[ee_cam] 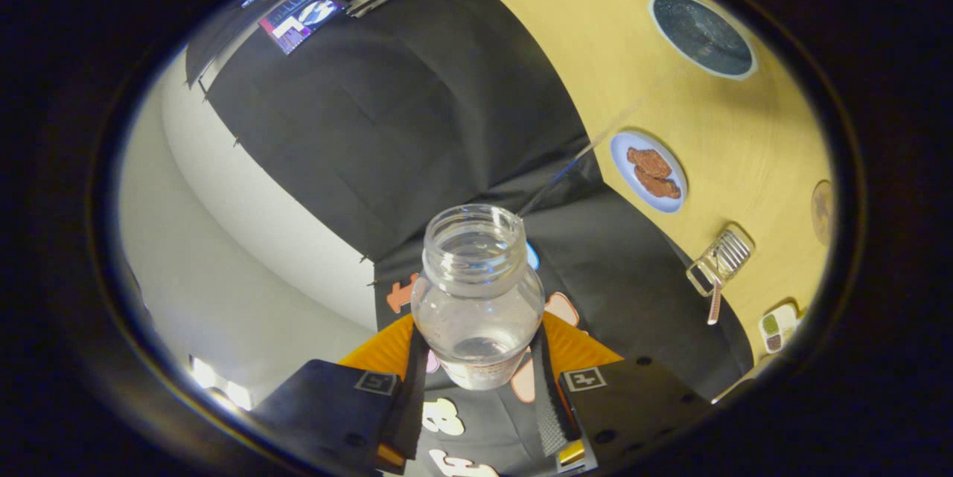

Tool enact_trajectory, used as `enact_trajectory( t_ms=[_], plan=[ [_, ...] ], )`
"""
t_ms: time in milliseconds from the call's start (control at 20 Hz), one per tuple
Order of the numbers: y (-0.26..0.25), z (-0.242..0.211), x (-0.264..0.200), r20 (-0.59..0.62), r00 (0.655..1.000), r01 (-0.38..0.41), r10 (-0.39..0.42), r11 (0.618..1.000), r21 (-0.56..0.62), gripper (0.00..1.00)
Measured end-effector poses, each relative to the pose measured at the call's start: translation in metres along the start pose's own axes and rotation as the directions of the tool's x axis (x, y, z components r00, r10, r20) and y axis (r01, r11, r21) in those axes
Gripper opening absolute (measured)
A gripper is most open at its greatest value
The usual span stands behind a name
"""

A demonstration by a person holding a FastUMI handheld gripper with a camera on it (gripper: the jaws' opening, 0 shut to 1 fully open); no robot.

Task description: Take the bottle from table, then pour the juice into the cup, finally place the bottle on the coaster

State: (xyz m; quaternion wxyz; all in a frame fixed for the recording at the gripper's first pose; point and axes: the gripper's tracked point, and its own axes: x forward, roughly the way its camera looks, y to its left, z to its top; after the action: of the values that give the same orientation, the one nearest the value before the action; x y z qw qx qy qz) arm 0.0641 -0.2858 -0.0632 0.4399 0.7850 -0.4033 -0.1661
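My gripper [476, 369] clamps bottle [477, 298] between both fingers; its long axis runs forward, open mouth pointing 12 o'clock. Tilted table [715, 127] at 2 o'clock: blue plate [648, 170], dark plate [703, 35].

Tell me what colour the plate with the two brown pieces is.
Light blue plate, gripper view.

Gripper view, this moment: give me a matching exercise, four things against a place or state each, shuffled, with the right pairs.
Things:
1. bottle
2. light blue plate
3. dark round plate
4. gripper

Places or states:
A. holds two brown pieces of food
B. bare, farthest along the yellow table
C. shut on the bottle, one finger on each side
D. clear, uncapped, held between the fingers

Pairs: 1-D, 2-A, 3-B, 4-C
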Motion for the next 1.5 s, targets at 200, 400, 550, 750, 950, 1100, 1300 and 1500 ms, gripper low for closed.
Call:
enact_trajectory(
  t_ms=[200,400,550,750,950,1100,1300,1500],
  plan=[
    [0.006,-0.005,0.003,0.003,1.000,-0.022,0.022,1.000,0.012,0.66],
    [0.011,-0.010,0.005,0.001,0.999,-0.039,0.039,0.999,0.025,0.66],
    [0.022,-0.007,-0.001,0.005,0.999,-0.045,0.045,0.999,0.024,0.66],
    [0.021,-0.004,0.004,0.011,0.999,-0.045,0.045,0.999,0.012,0.65],
    [0.018,-0.001,0.006,0.009,0.999,-0.034,0.034,0.999,-0.015,0.66],
    [0.007,0.003,0.003,0.004,1.000,0.001,-0.001,0.995,-0.101,0.66],
    [-0.019,0.017,-0.011,0.006,0.996,0.088,-0.090,0.963,-0.255,0.66],
    [-0.040,0.033,-0.026,0.003,0.985,0.158,-0.173,0.895,-0.418,0.66]
  ],
)
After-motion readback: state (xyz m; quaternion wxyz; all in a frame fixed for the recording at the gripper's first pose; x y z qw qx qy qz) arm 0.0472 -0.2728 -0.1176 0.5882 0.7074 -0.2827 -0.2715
